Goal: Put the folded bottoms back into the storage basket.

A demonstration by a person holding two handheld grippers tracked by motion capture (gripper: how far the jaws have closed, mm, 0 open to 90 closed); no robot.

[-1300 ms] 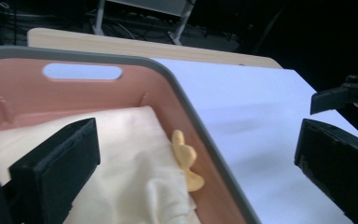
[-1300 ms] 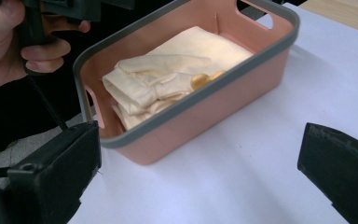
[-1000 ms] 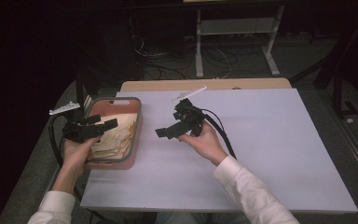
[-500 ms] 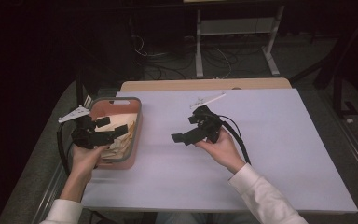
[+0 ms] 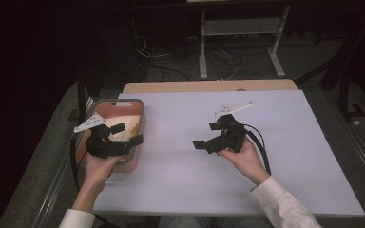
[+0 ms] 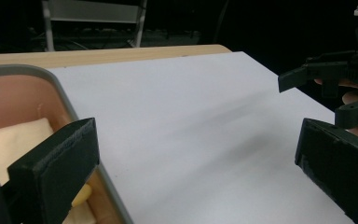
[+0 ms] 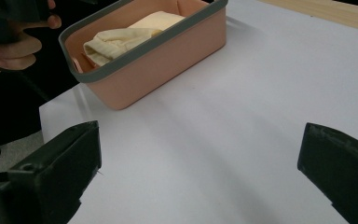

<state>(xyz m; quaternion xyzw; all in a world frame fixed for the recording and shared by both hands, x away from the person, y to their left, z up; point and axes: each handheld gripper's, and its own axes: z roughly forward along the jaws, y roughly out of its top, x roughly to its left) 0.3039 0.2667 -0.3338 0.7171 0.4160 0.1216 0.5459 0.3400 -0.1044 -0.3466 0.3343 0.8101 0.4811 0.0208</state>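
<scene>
Pink bin (image 5: 135,124) holding a folded cream cloth (image 7: 133,33) sits at the desk's (image 5: 275,166) left edge. Over its near right rim hangs the left gripper (image 5: 126,135), jaws wide apart and empty. Near the desk's middle, the right gripper (image 5: 204,137) points toward the bin, jaws also spread wide, touching nothing.

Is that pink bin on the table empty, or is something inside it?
Not empty. The pink bin holds pale yellow cloth, bunched below its grey rim, as the right gripper view shows.
</scene>
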